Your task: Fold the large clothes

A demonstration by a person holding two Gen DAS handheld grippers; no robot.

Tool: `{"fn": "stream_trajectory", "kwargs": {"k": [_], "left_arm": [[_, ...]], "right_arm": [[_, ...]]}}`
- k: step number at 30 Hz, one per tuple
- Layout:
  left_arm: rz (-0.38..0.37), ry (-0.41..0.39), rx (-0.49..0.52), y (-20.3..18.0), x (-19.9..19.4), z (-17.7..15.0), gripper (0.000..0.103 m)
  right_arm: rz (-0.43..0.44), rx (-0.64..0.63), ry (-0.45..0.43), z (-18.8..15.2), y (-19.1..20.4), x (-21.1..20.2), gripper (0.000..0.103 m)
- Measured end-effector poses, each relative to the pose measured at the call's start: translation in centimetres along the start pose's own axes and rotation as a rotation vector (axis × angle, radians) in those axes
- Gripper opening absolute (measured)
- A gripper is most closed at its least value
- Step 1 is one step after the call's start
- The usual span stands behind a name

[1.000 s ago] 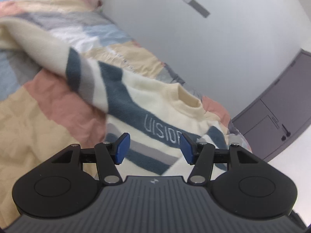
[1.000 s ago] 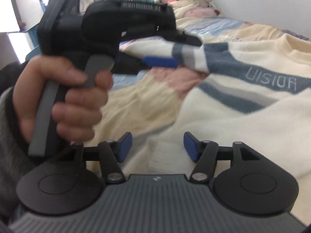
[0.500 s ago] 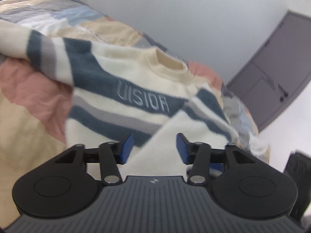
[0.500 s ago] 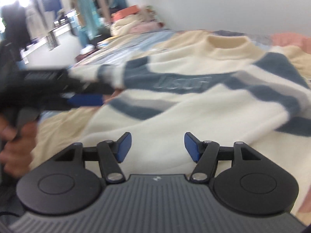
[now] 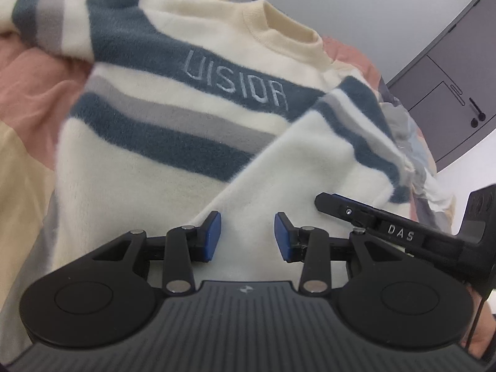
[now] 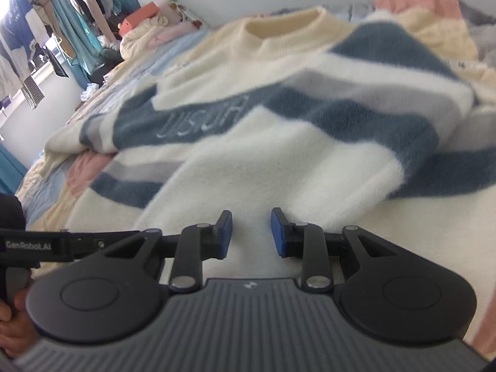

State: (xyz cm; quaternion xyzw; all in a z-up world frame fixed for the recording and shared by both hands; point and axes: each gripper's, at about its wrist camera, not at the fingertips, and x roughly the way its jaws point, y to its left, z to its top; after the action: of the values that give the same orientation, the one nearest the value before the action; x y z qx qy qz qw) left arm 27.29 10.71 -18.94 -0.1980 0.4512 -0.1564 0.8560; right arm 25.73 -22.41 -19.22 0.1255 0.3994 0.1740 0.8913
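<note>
Two claws close in over a striped sweater on the bed

Two hand-held claws hang low over a fluffy cream sweater (image 5: 192,167) banded in slate blue and grey, spread front-up on a patchwork bedspread (image 5: 28,83) of pink, tan and pale blue blocks. The lettering "UISIOR" (image 5: 235,83) runs across the chest band. In the left wrist view the ribbed collar (image 5: 279,21) lies at 12 o'clock, one striped sleeve trails off at 10 o'clock, and the other sleeve (image 5: 334,155) is folded across the body, running from 2 o'clock down toward the camera.

The left claw (image 5: 248,237) has its blue pads (image 5: 214,235) apart over the white end of that folded sleeve; its jaws have just been narrowing, and the pads are not seen pressing on the cloth. The right claw (image 6: 251,234), seen from the side as a black bar at 3 o'clock in the left view, is likewise partly open above white fleece, its jaws also just drawn closer, nothing pinched.

In the right wrist view the left claw's body enters at 9 o'clock, with a person's fingers (image 6: 12,328) on its handle at 8 o'clock. Hanging clothes (image 6: 46,24) crowd 10 o'clock; a grey door (image 5: 446,93) stands at 2 o'clock in the left view.
</note>
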Motion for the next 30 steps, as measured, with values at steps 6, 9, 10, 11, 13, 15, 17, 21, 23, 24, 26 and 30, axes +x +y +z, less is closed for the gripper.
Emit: {"fn": "stream_trajectory", "kwargs": {"k": [6, 9, 10, 11, 13, 15, 17, 21, 23, 24, 26, 30], "left_arm": [[0.004, -0.030, 0.014, -0.4, -0.8, -0.2, 0.045], [0.010, -0.070, 0.016, -0.7, -2.5, -0.2, 0.046], [0.007, -0.077, 0.023, -0.8, -3.0, -0.3, 0.046], [0.005, -0.082, 0.026, -1.0, -3.4, -0.4, 0.046], [-0.003, -0.094, 0.033, -1.7, -4.4, -0.7, 0.046], [-0.025, -0.103, 0.050, -2.9, -5.4, -1.3, 0.046], [-0.055, -0.099, 0.068, -4.4, -5.9, -2.1, 0.046], [-0.155, -0.043, 0.113, -8.0, -5.7, -4.2, 0.053], [-0.214, 0.007, 0.131, -9.8, -4.9, -5.5, 0.054], [-0.235, 0.033, 0.142, -10.6, -4.4, -6.3, 0.054], [-0.262, 0.088, 0.177, -12.3, -3.1, -7.8, 0.054], [-0.287, 0.148, 0.289, -15.5, -1.3, -10.2, 0.054]], "right_arm": [[0.010, 0.078, -0.024, -0.4, 0.0, -2.6, 0.030], [0.018, 0.093, -0.046, -1.3, 0.2, -5.3, 0.033], [0.023, 0.105, -0.051, -1.7, 0.1, -6.3, 0.034], [0.026, 0.119, -0.061, -2.1, 0.0, -7.4, 0.034], [0.022, 0.144, -0.092, -2.9, 0.0, -9.6, 0.034], [0.037, 0.189, -0.113, -3.9, -0.2, -11.8, 0.034], [0.037, 0.239, -0.125, -5.1, -0.5, -13.7, 0.034], [0.047, 0.355, -0.146, -7.0, -1.3, -17.0, 0.034], [0.086, 0.417, -0.128, -7.4, -1.9, -18.1, 0.035], [0.083, 0.434, -0.131, -7.6, -2.1, -18.8, 0.035], [0.058, 0.450, -0.152, -7.9, -2.5, -20.3, 0.035], [0.027, 0.498, -0.193, -8.7, -3.7, -22.1, 0.037]]}}
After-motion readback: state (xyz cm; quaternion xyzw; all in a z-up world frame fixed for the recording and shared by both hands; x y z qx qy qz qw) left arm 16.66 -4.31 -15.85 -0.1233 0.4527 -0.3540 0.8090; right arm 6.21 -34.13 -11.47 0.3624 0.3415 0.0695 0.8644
